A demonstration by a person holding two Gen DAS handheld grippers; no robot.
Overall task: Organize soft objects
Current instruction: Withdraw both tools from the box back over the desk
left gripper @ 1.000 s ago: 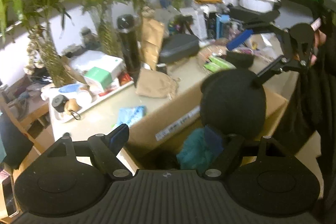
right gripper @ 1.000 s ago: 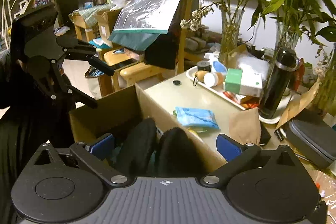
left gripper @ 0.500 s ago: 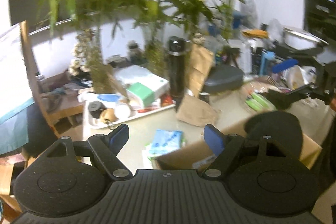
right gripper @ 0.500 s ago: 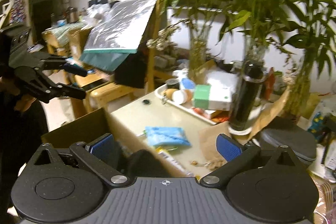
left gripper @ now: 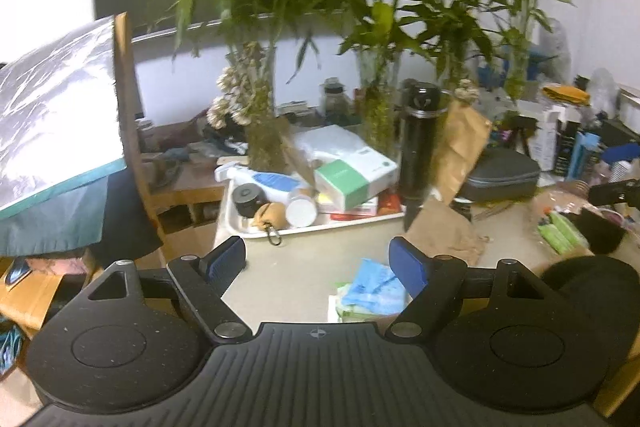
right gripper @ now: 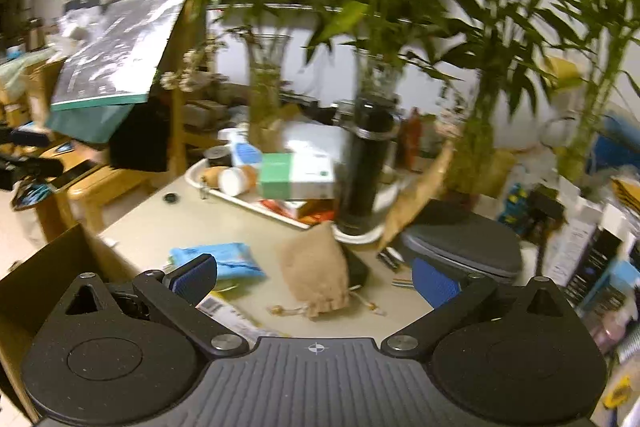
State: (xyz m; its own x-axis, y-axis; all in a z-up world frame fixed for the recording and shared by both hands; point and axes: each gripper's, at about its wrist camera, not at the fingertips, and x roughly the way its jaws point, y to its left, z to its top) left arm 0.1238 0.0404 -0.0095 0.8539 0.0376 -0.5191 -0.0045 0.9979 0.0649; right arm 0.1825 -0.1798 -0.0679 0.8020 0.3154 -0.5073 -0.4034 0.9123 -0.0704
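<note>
1. Left gripper (left gripper: 318, 259): jaws spread wide, nothing between the blue pads; it hangs above the beige table (left gripper: 288, 275).
2. Blue soft packet (left gripper: 376, 287): lies flat on the table just under and ahead of the left gripper's right finger, atop a pale green-edged item; in the right wrist view the same packet (right gripper: 232, 259) lies just beyond the right gripper's left finger.
3. Right gripper (right gripper: 316, 279): jaws spread wide, empty.
4. Tan drawstring pouch (right gripper: 316, 277): lies on the table between the right gripper's fingers as seen from its camera, touched by neither; cords trail at its near end.
5. Cardboard box (right gripper: 36, 279): open, at the table's near left edge beside the right gripper's left finger; contents not legible.
6. Black flask (left gripper: 418, 143): upright beyond both items, beside a white tray (left gripper: 240, 223) of small goods.
7. Grey zip case (right gripper: 464, 247): right of the pouch; vased plants behind.
</note>
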